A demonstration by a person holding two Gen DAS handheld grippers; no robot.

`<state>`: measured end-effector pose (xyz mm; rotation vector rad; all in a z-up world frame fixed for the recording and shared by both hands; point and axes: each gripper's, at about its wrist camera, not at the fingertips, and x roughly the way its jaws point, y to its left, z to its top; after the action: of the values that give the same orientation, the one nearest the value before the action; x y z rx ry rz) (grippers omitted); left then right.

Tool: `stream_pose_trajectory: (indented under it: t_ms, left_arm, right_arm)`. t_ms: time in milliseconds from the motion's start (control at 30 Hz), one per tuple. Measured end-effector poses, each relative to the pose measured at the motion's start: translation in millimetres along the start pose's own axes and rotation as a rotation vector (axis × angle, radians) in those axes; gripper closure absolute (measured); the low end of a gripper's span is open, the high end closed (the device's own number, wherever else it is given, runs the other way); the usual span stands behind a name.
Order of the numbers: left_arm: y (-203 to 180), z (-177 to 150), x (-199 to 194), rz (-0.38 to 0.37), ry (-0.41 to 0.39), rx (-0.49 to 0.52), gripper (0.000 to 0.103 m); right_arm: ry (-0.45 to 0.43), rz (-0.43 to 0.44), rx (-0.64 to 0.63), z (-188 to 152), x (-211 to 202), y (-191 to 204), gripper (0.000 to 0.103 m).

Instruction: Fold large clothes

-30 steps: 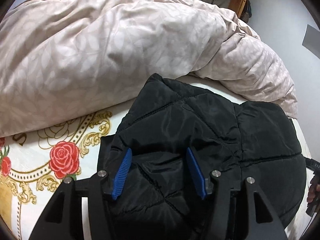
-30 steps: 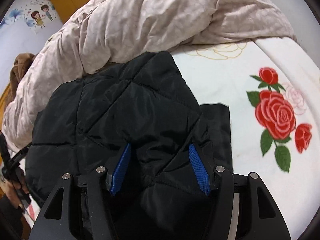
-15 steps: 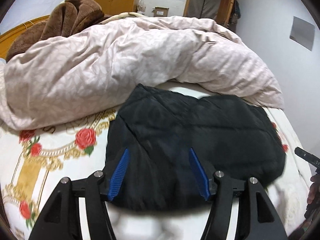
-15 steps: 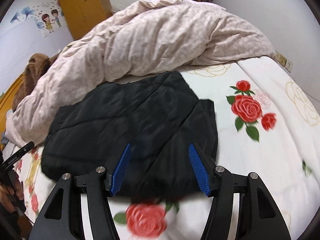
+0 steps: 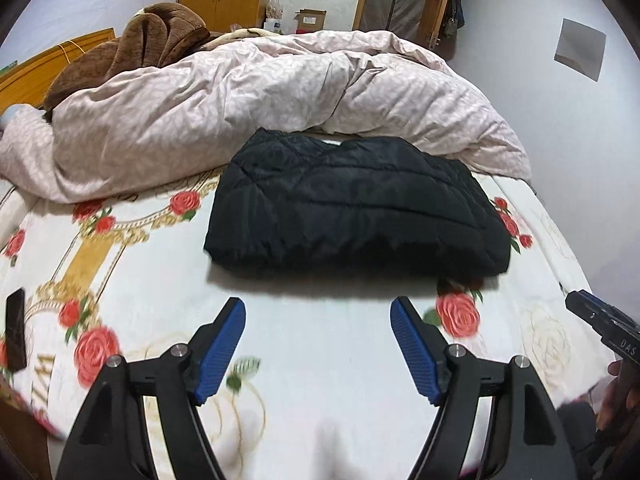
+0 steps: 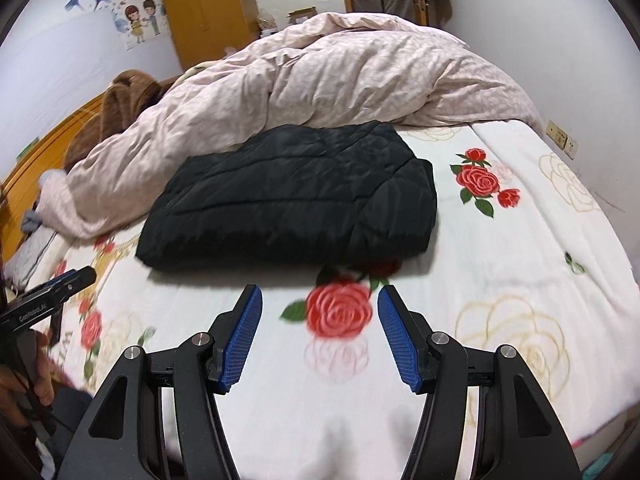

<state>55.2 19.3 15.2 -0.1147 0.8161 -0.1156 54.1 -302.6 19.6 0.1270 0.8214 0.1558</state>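
Note:
A black quilted jacket (image 5: 352, 204) lies folded in a flat rectangle on the rose-print bed sheet (image 5: 320, 360); it also shows in the right wrist view (image 6: 292, 196). My left gripper (image 5: 318, 308) is open and empty, held above the sheet in front of the jacket's near edge. My right gripper (image 6: 320, 296) is open and empty, also short of the jacket. The right gripper's tip (image 5: 600, 320) shows at the right edge of the left wrist view, and the left gripper's tip (image 6: 52, 292) at the left edge of the right wrist view.
A bunched pink duvet (image 5: 240, 92) lies right behind the jacket, with a brown blanket (image 5: 132, 44) beyond it. A dark phone (image 5: 15, 328) lies on the sheet at the left. A wooden headboard (image 6: 44, 140) and orange wardrobe (image 6: 200, 8) stand further off.
Both grippers have drawn back from over the jacket toward the bed's near edge. The jacket now lies untouched as a folded rectangle. Both grippers stayed open.

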Motion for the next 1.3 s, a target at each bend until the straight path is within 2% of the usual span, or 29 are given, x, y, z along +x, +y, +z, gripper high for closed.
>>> stream_pose_trajectory:
  t_ms: [200,300,433,800,1300]
  left_arm:
    - [-6.3,-35.1,-30.4,0.033,0.011,0.012,0.025]
    - [-7.1,-46.8,-38.3,0.023,0.025,-0.012,0.025]
    - [-14.7,-56.0,-44.5,0.024,0.028,0.010,0.025]
    - [-33.4,-60.5,-48.7,0.020,0.030,0.033,0.025]
    - [-32.4,-58.4,-45.5,0.032,0.033,0.036,0.025]
  right_arm:
    - [0.000,-0.018,-0.056,-33.4,-29.6,21.6,0.038]
    - [0.012,-0.014,-0.075,-47.6,-37.4,28.3,0.038]
    - [0.031,-0.018,-0.093,-60.9,-41.4,32.9,0.038]
    - [0.032,-0.023,-0.089,-63.1,-45.8,32.8,0.038]
    - [0.055,-0.023,-0.090,-62.6,-37.1,34.7,0.038]
